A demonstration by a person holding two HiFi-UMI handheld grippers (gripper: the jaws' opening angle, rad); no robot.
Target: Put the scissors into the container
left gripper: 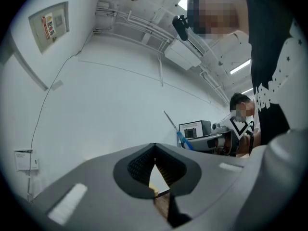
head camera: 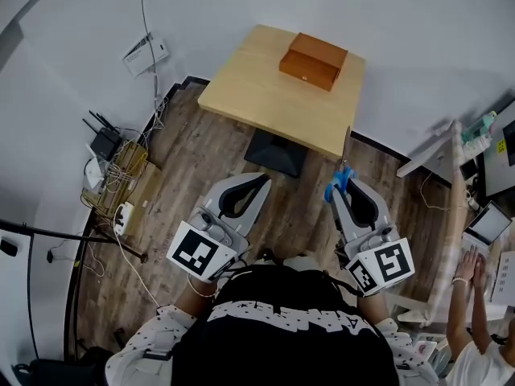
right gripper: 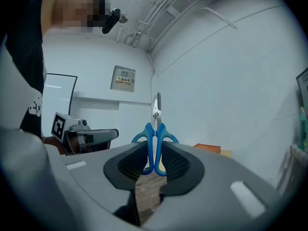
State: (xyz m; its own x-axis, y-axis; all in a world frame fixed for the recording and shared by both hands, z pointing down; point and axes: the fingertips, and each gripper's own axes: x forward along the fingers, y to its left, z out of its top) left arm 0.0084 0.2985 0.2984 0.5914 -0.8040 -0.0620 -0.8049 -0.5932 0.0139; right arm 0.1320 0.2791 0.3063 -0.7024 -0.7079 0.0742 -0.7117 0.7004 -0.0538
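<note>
counts: one table (head camera: pixel 265 95), one container (head camera: pixel 314 60), one scissors (head camera: pixel 341 171), two grippers. container was a brown box on the table's far part, lid down, inside hidden. scissors off the table, just short of its near edge, above the floor, clamped by their handles in the right gripper (head camera: pixel 344 188). blue loop handles, thin silver blades together, pointing toward the table; tips hard to make out in the head view. left gripper (head camera: pixel 262 180) also short of the table's near edge, jaw tips met, nothing between. a second person (head camera: pixel 475 328) well off the table's right end, cut off by the frame.
</note>
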